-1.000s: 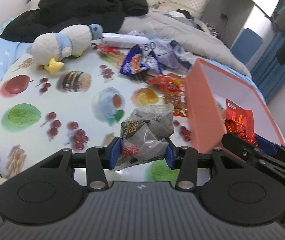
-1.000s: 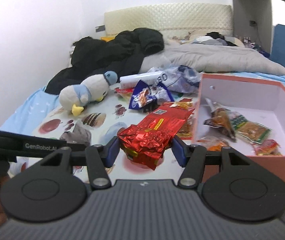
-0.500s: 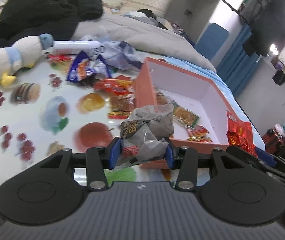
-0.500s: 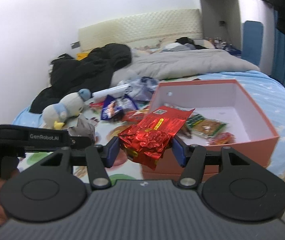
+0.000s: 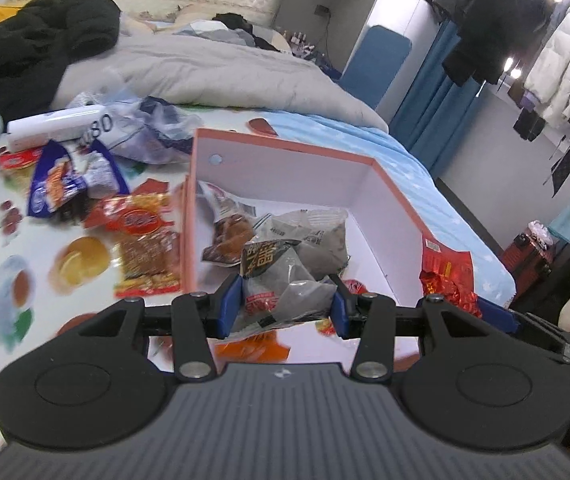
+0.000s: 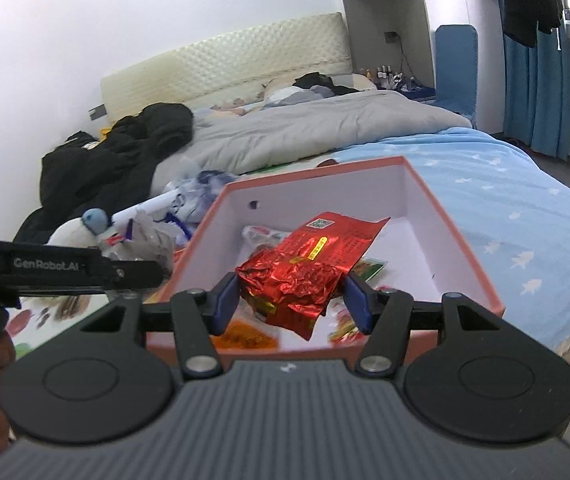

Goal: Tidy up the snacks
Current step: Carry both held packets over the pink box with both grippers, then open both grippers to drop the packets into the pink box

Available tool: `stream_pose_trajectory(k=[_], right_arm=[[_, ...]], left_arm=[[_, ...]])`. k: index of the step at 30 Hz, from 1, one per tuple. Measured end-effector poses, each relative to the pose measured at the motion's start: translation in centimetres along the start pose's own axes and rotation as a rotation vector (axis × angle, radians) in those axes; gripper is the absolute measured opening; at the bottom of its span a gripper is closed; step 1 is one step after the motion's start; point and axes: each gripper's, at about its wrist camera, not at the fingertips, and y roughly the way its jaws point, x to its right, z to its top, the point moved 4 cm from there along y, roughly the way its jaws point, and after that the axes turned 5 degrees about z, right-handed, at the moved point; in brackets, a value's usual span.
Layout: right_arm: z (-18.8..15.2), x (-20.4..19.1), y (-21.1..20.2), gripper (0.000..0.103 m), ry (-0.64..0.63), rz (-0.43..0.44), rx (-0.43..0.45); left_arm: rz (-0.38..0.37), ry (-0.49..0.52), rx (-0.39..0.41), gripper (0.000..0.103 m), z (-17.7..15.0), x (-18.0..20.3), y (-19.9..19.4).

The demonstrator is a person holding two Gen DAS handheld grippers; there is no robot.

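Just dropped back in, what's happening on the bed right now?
A person is sorting snacks into the orange box. The left hand-held gripper is shut on a grey packet, the right hand-held gripper on a red foil packet. Both hang over the box, not yet released. More snack packets lie on the bed beside it.

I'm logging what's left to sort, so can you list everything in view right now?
box: one, orange outside, white inside, on the bed
grey snack pack: one, held over the box
red foil pack: one, held over the box
snacks in box: several, mixed colours, count unclear
loose snacks: several, red and blue, left of box
plush toy: one, white and blue
black jacket: one, on bed
grey duvet: one
left gripper: black, blue pads
right gripper: black, blue pads
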Motion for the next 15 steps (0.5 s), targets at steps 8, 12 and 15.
stream_pose_trajectory(k=[8, 12, 15], right_arm=[[1.0, 4.2, 4.2, 0.060, 0.021, -0.002, -0.043], [0.6, 5.7, 6.1, 0.060, 0.042, -0.006, -0.070], [0.4, 6.4, 7.2, 0.060, 0.064, -0.003, -0.081]], left_arm=[[0.010, 0.041, -0.066, 0.051, 2.2, 2.4, 6.4], [0.013, 0.065, -0.105, 0.051, 2.7, 2.8, 9.4], [0.032, 0.084, -0.129, 0.051, 2.8, 2.9, 11.1]])
